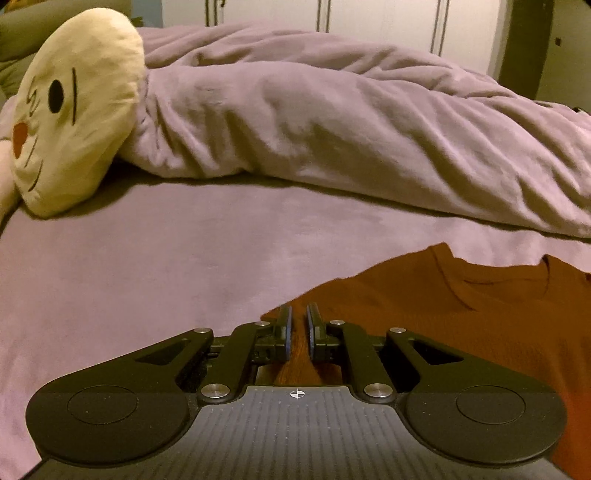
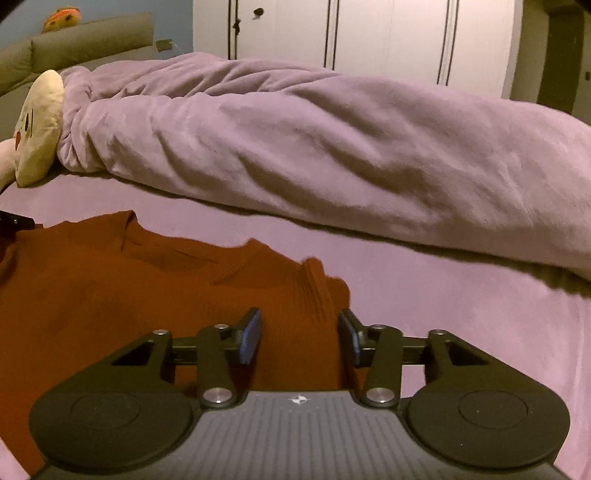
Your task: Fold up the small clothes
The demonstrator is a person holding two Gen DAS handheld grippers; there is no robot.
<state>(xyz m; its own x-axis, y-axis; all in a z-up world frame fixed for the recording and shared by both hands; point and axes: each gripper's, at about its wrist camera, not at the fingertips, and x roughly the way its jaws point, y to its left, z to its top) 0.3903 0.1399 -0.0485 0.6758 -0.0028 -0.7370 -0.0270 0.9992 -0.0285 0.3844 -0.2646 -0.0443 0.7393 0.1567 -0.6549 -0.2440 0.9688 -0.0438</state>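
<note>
Left wrist view
Shirt: one rust-red shirt [image 1: 461, 314] lies flat on the bed [image 1: 147, 266], at 4 o'clock in the picture. Its long side runs left to right. Its neck edge points up, to 12 o'clock.
Left tongs: the left tongs [image 1: 298, 328] point forward and down at the shirt's left edge. The two blue pads are almost together, clenched with a thin gap. I cannot tell if cloth is pinched between them.
Other things: one purple blanket [image 1: 369, 129] is bunched up from 12 to 3 o'clock. One cream plush toy [image 1: 74, 110] with a drawn face lies at 10 o'clock, touching the blanket.

Right wrist view
Shirt: the same shirt [image 2: 129, 295] fills 8 o'clock. Its right end, a ribbed bit, sits just past the tongs and points to 12 o'clock.
Right tongs: the right tongs [image 2: 300, 332] tilt down over the shirt's right end. The jaws stand apart, released. Shirt cloth shows between the two pads, but they do not press it.
Other things: one blanket [image 2: 332, 147] crosses the top. One plush toy [image 2: 37, 129] lies at 10 o'clock. White cupboard doors [image 2: 388, 33] stand at 12 o'clock.
</note>
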